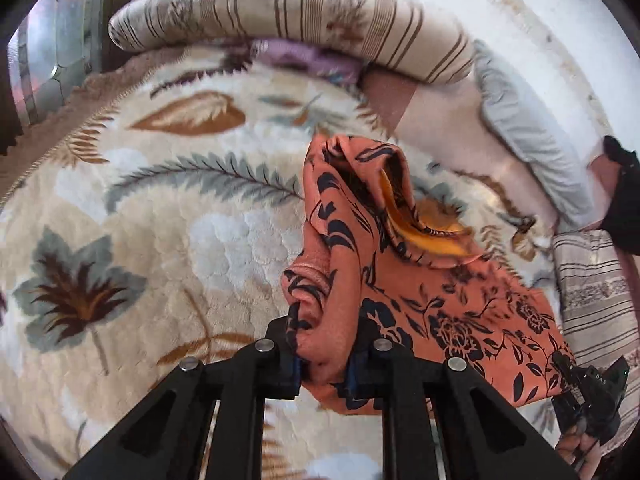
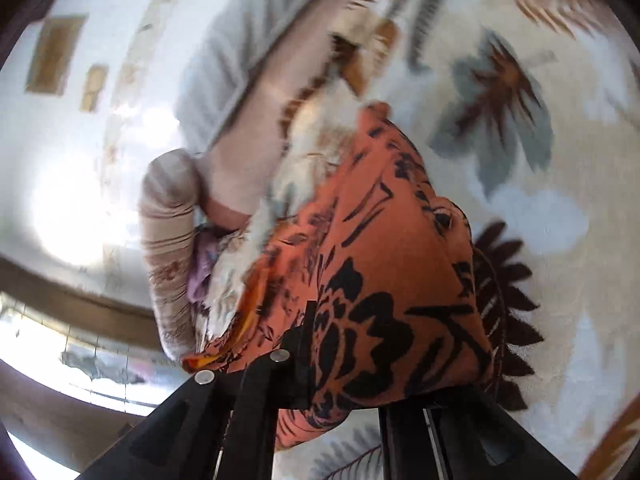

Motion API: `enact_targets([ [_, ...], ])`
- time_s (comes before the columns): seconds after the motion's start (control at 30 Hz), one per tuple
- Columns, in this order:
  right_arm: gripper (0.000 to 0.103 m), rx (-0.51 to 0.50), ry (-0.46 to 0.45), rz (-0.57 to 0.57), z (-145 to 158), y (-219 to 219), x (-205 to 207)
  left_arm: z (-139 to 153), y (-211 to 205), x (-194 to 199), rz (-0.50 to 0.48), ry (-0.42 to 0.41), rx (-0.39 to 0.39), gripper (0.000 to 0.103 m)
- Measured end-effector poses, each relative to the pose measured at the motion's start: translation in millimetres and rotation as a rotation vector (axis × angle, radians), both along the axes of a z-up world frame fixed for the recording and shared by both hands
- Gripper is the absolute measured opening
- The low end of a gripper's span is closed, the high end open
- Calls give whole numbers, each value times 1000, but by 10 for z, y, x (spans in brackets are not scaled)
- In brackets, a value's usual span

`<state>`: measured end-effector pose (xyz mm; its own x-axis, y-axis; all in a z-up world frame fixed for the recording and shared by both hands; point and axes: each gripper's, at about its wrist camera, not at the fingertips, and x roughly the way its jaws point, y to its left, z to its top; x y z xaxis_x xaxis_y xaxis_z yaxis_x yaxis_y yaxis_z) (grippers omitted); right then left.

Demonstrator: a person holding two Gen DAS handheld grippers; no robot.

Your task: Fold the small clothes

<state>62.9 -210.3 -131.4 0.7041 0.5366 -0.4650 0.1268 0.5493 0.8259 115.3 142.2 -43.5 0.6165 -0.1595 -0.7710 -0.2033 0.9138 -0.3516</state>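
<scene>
Both sets of fingers pinch the orange black-flowered cloth garment (image 1: 400,280): left gripper (image 1: 324,364) clamps a bunched edge, right gripper (image 2: 340,364) the far corner, cloth slung between over the leaf-patterned plush blanket (image 1: 160,200).

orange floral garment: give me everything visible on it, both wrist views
The garment is soft orange cloth printed with black flowers and leaves, with a yellow-orange inner layer at an opening near its top. It is bunched and part lifted off the leaf-patterned blanket. The left gripper is shut on a thick fold at its near edge; the right gripper pinches another part, which drapes over its fingers. The rest trails onto the blanket.
</scene>
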Motion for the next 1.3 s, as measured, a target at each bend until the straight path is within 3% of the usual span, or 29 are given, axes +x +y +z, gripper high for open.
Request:
enact_targets([
  [0.1, 8, -45, -33, 64, 251, -62, -241, 100, 77, -479, 14, -10, -48, 17],
  [0.17, 10, -62, -2, 122, 209, -96, -406, -76, 96, -818, 27, 27, -41, 19],
  [0.27, 21, -243, 94, 206, -170, -75, -576, -680, 95, -1074, 13, 180, 8, 29],
  [0.3, 24, -272, 164, 229, -391, -100, -609, -906, 157, -1122, 8, 241, -19, 32],
  [0.33, 29, -270, 224, 232, -579, -162, -656, -906, 218, -1189, 11, 194, -58, 33],
  [0.37, 30, -213, 200, 220, -665, -257, -740, -837, 274, -1215, 16, 172, -64, 40],
  [0.4, 34, -168, 169, 191, -681, -365, -828, -768, 298, -1211, 22, 173, -30, 48],
  [0.43, 45, -154, 162, 147, -658, -502, -921, -680, 324, -1209, 30, 148, 8, 49],
  [0.47, 65, -152, 142, 108, -613, -599, -977, -577, 352, -1181, 31, 106, 42, 50],
  [0.5, 72, -167, 121, 52, -548, -698, -1031, -515, 368, -1122, 19, 87, 62, 50],
  [0.63, 74, -225, 38, -70, -370, -905, -1149, -382, 418, -722, -24, 46, 56, 50],
  [0.73, 74, -258, 19, -62, -354, -854, -1145, -485, 397, -296, -68, 85, 96, 50],
  [0.8, 74, -268, 8, -36, -344, -824, -1127, -613, 388, -31, -79, 146, 82, 50],
  [0.83, 74, -279, 9, -31, -325, -793, -1145, -667, 382, 50, -77, 164, 70, 49],
  [0.87, 74, -285, 11, -30, -326, -759, -1137, -688, 385, 105, -77, 164, 68, 35],
  [0.9, 74, -283, 9, -30, -335, -755, -1135, -705, 394, 158, -70, 162, 84, 10],
  [0.97, 74, -276, 12, -36, -367, -767, -1120, -764, 449, 246, -35, 195, 54, 9],
  [1.03, 74, -271, 13, -43, -390, -771, -1110, -769, 524, 194, 29, 173, 42, 7],
  [1.13, 74, -282, -11, -39, -329, -744, -1089, -889, 581, 182, 106, 201, 153, 1],
  [1.2, 74, -297, -24, -10, -264, -723, -1028, -981, 707, 169, 127, 199, 103, 2],
  [1.3, 74, -302, -35, 17, -158, -744, -862, -788, 666, 76, 114, 171, 149, 2],
])
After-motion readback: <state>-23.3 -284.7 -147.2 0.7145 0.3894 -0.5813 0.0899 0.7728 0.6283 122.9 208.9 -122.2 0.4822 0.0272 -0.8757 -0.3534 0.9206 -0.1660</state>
